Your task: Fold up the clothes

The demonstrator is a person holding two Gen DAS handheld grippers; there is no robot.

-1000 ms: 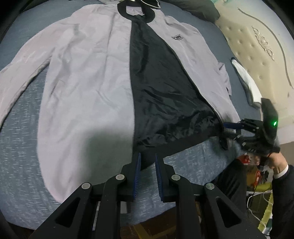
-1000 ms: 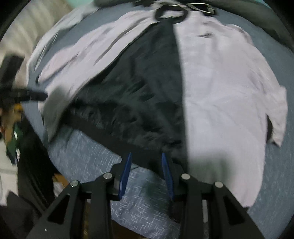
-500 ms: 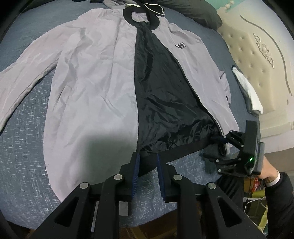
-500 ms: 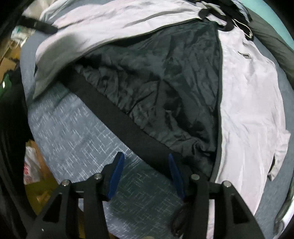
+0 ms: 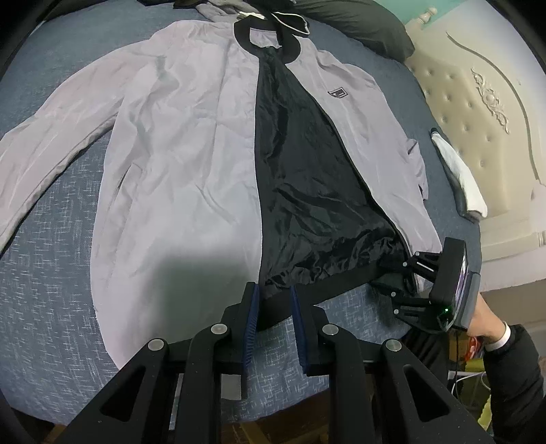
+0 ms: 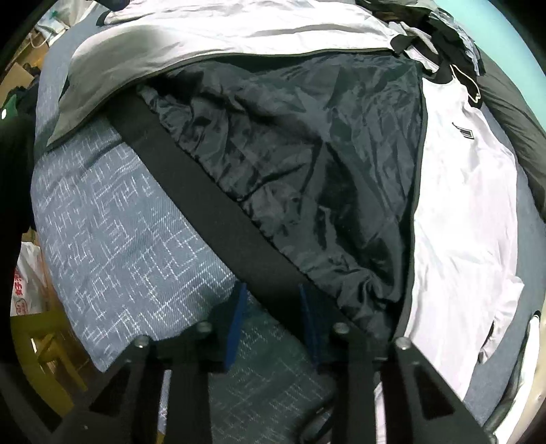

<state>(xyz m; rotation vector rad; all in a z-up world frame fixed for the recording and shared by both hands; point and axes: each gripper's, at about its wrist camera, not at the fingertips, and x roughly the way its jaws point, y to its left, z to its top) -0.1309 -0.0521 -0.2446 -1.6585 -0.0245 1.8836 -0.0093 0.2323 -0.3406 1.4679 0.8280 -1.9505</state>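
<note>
A pale grey jacket (image 5: 177,164) with a black lining (image 5: 307,177) lies open, front up, on the blue bedspread (image 5: 47,280). Its black hem band (image 5: 341,278) runs along the near edge. My left gripper (image 5: 273,302) is open, with the hem's left part lying between its blue pads. In the left wrist view, my right gripper (image 5: 397,278) sits at the hem's right end, held by a person's hand (image 5: 484,319). In the right wrist view the right gripper (image 6: 273,304) is open astride the hem band (image 6: 204,205), beside the lining (image 6: 307,153) and the right front panel (image 6: 460,222).
A dark pillow (image 5: 358,30) lies past the collar. A white folded cloth (image 5: 460,177) rests by the cream tufted headboard (image 5: 477,95). More clothes (image 6: 443,27) are piled at the far end. A plastic bag (image 6: 24,283) and clutter sit off the bed's near edge.
The right gripper has swung down and in to the hem's right end, so the band now lies between its fingers. The left gripper has edged forward onto the hem.
</note>
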